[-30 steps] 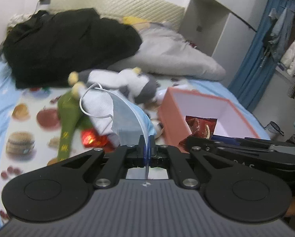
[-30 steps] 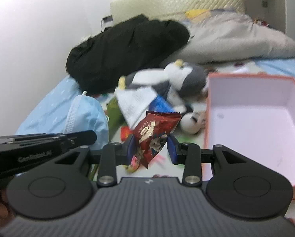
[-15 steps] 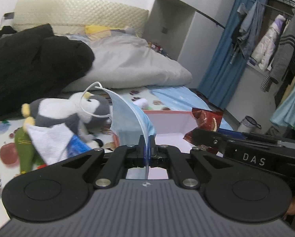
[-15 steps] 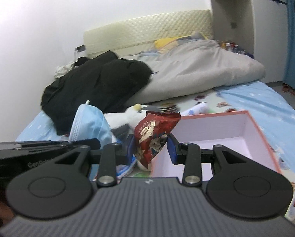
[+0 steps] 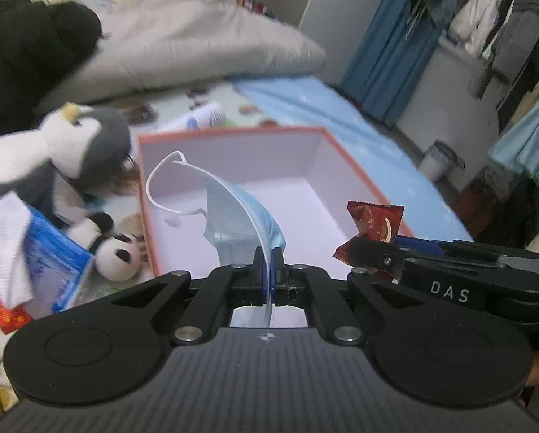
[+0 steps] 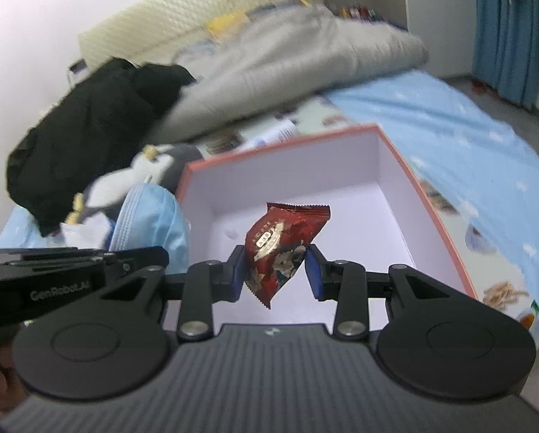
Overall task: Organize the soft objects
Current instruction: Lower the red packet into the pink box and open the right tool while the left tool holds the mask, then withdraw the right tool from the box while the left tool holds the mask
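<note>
My left gripper point(image 5: 267, 270) is shut on a light blue face mask point(image 5: 240, 216), which hangs over the near left part of an orange-rimmed box point(image 5: 229, 131) with a pale empty inside. My right gripper point(image 6: 276, 270) is shut on a red snack packet point(image 6: 282, 243), held above the same box point(image 6: 432, 202). In the left wrist view the packet point(image 5: 376, 222) and the right gripper show at the right. The mask point(image 6: 150, 223) and the left gripper appear at the left of the right wrist view.
A grey and white penguin plush point(image 5: 71, 144), a small panda plush point(image 5: 119, 252), a white cloth point(image 5: 6, 238) and a blue pack point(image 5: 53, 256) lie left of the box. Behind are a black garment point(image 5: 27, 54) and a grey duvet point(image 5: 197, 43). Blue curtains point(image 5: 388, 43) and hanging clothes stand right.
Both grippers have swung right from over the pile of toys and tilted down over the box. The mask and the packet stay gripped as before.
</note>
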A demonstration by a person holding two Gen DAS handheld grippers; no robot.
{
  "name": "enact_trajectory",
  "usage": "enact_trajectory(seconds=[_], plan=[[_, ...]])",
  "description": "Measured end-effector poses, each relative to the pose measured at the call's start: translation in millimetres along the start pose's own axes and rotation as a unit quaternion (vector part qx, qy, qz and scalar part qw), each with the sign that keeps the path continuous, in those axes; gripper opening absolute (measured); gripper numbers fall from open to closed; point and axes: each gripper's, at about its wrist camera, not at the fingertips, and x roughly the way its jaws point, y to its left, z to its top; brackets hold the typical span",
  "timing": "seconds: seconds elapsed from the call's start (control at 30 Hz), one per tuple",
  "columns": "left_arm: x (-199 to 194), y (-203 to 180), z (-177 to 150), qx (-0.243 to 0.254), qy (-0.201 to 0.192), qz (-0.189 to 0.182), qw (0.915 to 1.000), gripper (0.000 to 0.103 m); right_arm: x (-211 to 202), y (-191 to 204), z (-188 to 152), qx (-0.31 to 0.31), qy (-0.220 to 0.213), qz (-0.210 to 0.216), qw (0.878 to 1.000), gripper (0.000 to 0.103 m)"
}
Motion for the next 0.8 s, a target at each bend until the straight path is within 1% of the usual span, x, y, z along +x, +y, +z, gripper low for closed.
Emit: enact_trajectory(seconds=[0.2, 0.27, 0.3, 0.33, 0.37, 0.4, 0.43, 0.5, 0.63, 0.8], plan=[[50, -2, 3, 0.008, 0.041, 0.005, 0.9991, 0.002, 31, -27, -8, 0.027, 0.046, -0.007, 0.999, 0.040], [61, -1, 4, 0.017, 0.053, 0.008, 0.9984, 0.003, 39, -32, -10, 0.029, 0.058, -0.012, 0.998, 0.041], [66, 0, 5, 0.019, 0.063, 0.007, 0.9978, 0.004, 41, -34, -11, 0.031, 0.062, -0.013, 0.998, 0.043], [69, 1, 3, 0.017, 0.069, 0.008, 0.9974, 0.006, 44, -37, -12, 0.035, 0.066, -0.012, 0.997, 0.052], [72, 4, 3, 0.012, 0.072, 0.008, 0.9973, 0.008, 45, -39, -12, 0.038, 0.068, -0.013, 0.997, 0.056], [73, 5, 2, 0.010, 0.075, 0.008, 0.9971, 0.016, 45, -41, -12, 0.041, 0.066, -0.012, 0.997, 0.060], [74, 5, 1, 0.011, 0.076, 0.009, 0.9970, 0.027, 44, -42, -12, 0.041, 0.064, -0.012, 0.997, 0.060], [71, 5, 2, 0.013, 0.065, 0.014, 0.9977, 0.037, 42, -41, -11, 0.040, 0.060, -0.012, 0.997, 0.060], [55, 2, 8, 0.014, 0.044, 0.014, 0.9988, 0.038, 31, -38, -8, 0.041, 0.045, -0.005, 0.998, 0.060], [22, 0, 10, 0.015, 0.012, 0.015, 0.9997, 0.038, 8, -25, -5, 0.032, 0.019, 0.005, 0.999, 0.060]])
